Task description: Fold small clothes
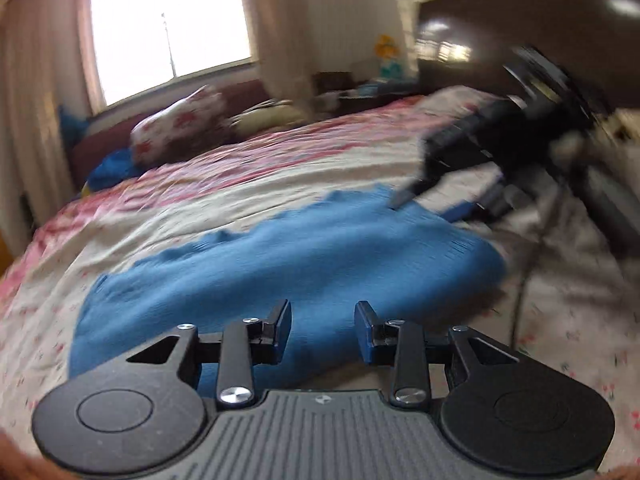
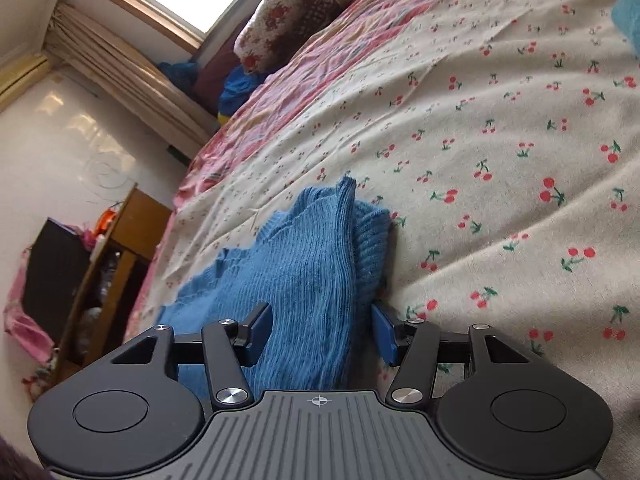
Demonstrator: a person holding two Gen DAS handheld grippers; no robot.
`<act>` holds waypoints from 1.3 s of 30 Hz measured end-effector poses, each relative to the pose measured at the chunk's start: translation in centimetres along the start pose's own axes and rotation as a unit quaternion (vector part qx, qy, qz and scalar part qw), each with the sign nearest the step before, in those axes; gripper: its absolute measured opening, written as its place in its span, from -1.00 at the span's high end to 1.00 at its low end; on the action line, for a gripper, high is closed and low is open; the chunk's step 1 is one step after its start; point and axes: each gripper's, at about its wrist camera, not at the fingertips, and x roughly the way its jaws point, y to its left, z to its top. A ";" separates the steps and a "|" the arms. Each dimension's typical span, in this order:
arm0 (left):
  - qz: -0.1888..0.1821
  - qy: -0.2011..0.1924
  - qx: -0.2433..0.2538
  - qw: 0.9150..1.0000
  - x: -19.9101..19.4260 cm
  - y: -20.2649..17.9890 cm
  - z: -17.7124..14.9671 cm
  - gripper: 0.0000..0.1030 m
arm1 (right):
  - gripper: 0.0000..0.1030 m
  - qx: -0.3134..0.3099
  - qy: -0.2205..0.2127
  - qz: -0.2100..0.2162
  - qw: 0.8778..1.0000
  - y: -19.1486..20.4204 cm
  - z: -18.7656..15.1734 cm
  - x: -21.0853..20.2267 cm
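A blue knitted garment (image 1: 288, 256) lies spread on the cherry-print bed sheet (image 1: 240, 196). My left gripper (image 1: 322, 334) is open and empty, hovering over the garment's near edge. The right gripper shows blurred in the left wrist view (image 1: 416, 190), its tip at the garment's far right edge. In the right wrist view my right gripper (image 2: 322, 330) is open, its fingers on either side of a bunched, folded part of the blue garment (image 2: 308, 264), which lies on the sheet (image 2: 500, 140).
A floral pillow (image 1: 180, 124) and blue cloth (image 1: 108, 168) lie at the head of the bed under a window (image 1: 168, 28). A wooden shelf (image 2: 116, 264) stands beside the bed. Another light-blue item (image 2: 628, 20) lies at the far right.
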 end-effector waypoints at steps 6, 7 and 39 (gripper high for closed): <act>0.004 -0.012 0.113 0.994 1.4 -5.9 0.3 0.19 | -0.07 0.004 0.013 0.022 1.000 -0.9 0.3 -0.4; 0.010 -0.013 0.124 0.992 1.9 -6.4 0.4 0.19 | -0.07 0.004 0.014 0.024 1.000 -1.0 0.4 -0.3; -0.053 -0.025 -0.014 0.998 0.2 -5.5 2.6 0.56 | 0.52 -0.003 0.015 0.010 1.000 -1.0 1.8 1.4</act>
